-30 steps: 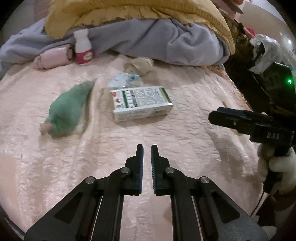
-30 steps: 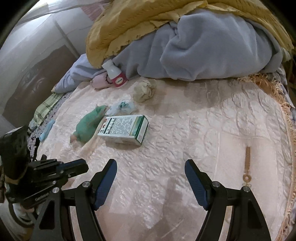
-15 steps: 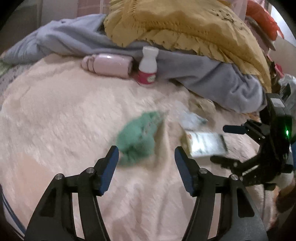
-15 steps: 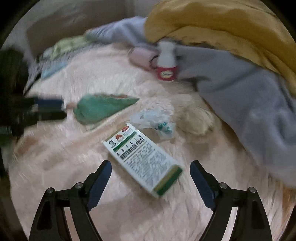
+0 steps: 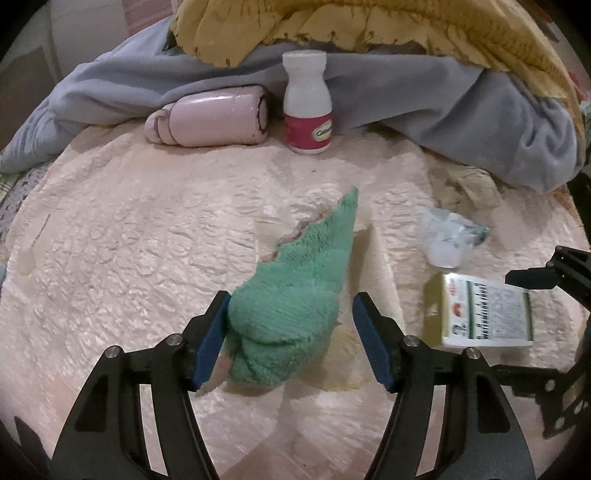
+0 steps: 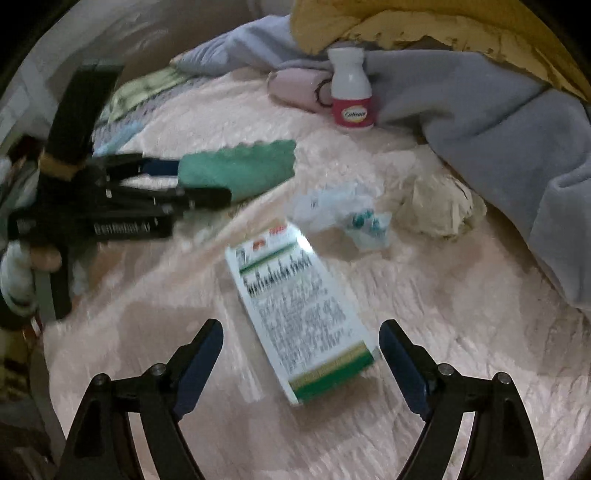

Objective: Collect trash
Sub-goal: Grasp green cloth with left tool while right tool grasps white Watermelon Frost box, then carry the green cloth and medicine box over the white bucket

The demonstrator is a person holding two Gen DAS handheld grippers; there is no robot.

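A green fuzzy cloth [image 5: 295, 302] lies on the pink bed cover. My left gripper [image 5: 291, 339] is open, its fingers on either side of the cloth's near end. A white and green carton [image 6: 299, 317] lies flat between the open fingers of my right gripper [image 6: 301, 354]. The carton also shows in the left wrist view [image 5: 484, 314]. A crumpled clear wrapper [image 6: 351, 218] and a beige paper ball [image 6: 439, 210] lie beyond the carton. The left gripper [image 6: 199, 181] shows in the right wrist view around the green cloth [image 6: 240, 170].
A white pill bottle with a red label [image 5: 306, 107] stands at the back beside a pink roll [image 5: 210, 116]. Grey [image 5: 443, 107] and yellow [image 5: 406, 26] blankets are heaped behind them. The bed's edge runs along the left.
My left gripper opened and moved forward left until its fingers came around the green cloth. My right gripper moved forward over the carton, staying open.
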